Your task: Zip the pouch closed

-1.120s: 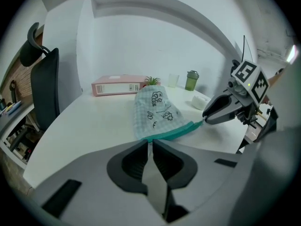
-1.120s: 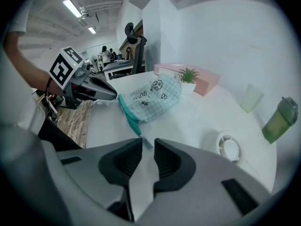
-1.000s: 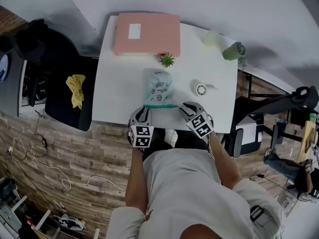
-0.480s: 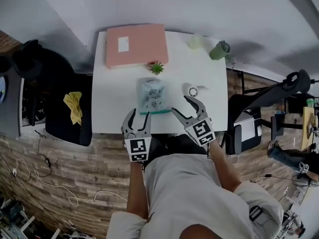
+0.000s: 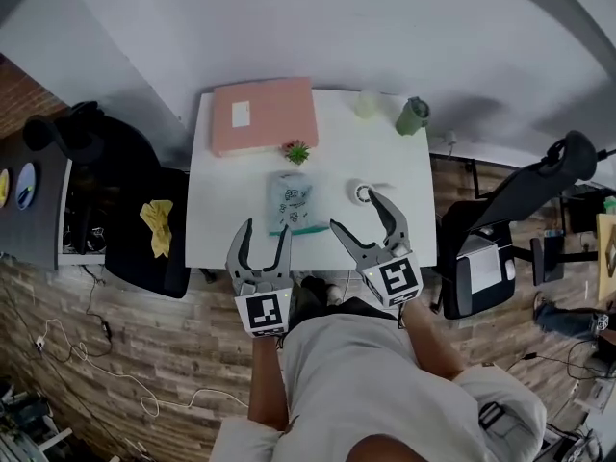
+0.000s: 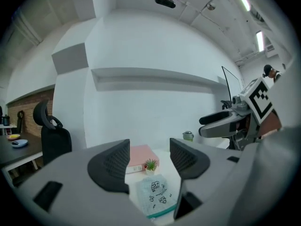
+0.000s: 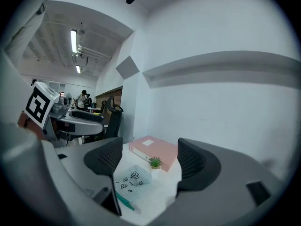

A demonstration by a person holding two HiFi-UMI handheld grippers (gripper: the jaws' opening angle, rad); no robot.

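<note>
We hold both tools up in front of us, clear of the surface (image 5: 217,215), and neither grips anything. The left tool (image 5: 264,229) has its jaws spread with only air between the pads, the right tool (image 5: 355,209) is spread wider, and both have just been opening. The pouch (image 5: 290,198) lies flat near the front edge of the surface, between the two tools in the head view, with its teal zip edge (image 5: 298,228) turned towards us. That edge looks straight and flat, so we judge the zip may already be run shut, but the slider is too small to find and we cannot be sure. If a stretch is left open, we should come down on the teal edge from both sides. One tool pinches the fabric at the end of the zip to keep it taut. The other nips the slider alone and draws it level along the band, so the soft pouch does not bunch or drag. The potted plant (image 5: 295,151) just beyond the pouch's far end and the tape roll (image 5: 363,193) to its right want a little room. What the pouch holds is hidden, though it looks slightly plump. The pink box (image 5: 264,114) at the back is shut, and the green cup (image 5: 412,115) and pale cup (image 5: 367,104) are too small to see into.
</note>
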